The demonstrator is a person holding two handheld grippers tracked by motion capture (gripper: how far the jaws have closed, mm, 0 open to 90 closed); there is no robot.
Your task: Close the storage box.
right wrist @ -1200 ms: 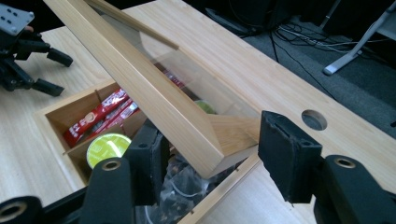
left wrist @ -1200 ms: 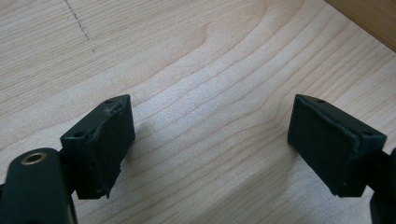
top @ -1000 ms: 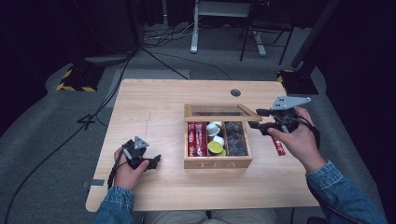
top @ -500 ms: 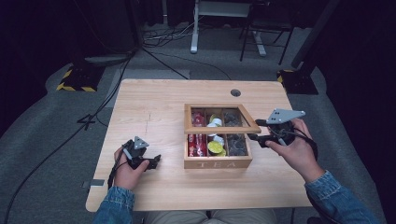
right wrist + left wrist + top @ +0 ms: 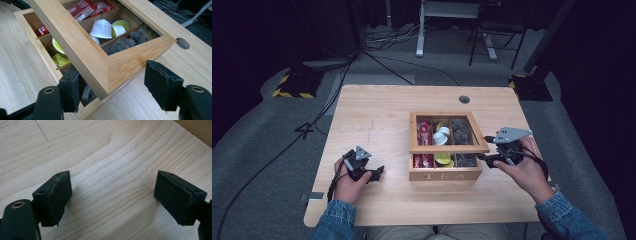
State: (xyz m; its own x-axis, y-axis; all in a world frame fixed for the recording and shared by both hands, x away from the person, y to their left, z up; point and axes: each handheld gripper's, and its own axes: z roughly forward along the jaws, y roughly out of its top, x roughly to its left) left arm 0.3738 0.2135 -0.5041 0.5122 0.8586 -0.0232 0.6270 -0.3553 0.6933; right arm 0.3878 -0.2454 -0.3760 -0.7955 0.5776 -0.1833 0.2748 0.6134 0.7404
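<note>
A wooden tea box [image 5: 445, 175] marked TEA stands right of the table's middle. Its glass-windowed lid [image 5: 447, 132] hangs tilted, partly lowered over the compartments. Inside lie red sachets [image 5: 83, 10], white and yellow-green capsules [image 5: 101, 28] and dark tea bags [image 5: 125, 43]. My right gripper [image 5: 484, 148] is at the box's right side. Its jaws have just been opening and stand open around the lid's near corner [image 5: 107, 72], the right pad [image 5: 160, 85] clear of the wood. My left gripper [image 5: 374, 172] rests low on the table left of the box, open with nothing between its jaws [image 5: 112, 197].
A round cable hole [image 5: 464, 99] sits in the tabletop behind the box. Bare light wood [image 5: 377, 115] stretches left of the box. Beyond the table are grey carpet, cables, a desk leg [image 5: 419, 30] and a chair base.
The lid has swung down from near upright to a low tilt over the box. My right gripper came down and nearer with it, jaws wider. The left gripper kept still.
</note>
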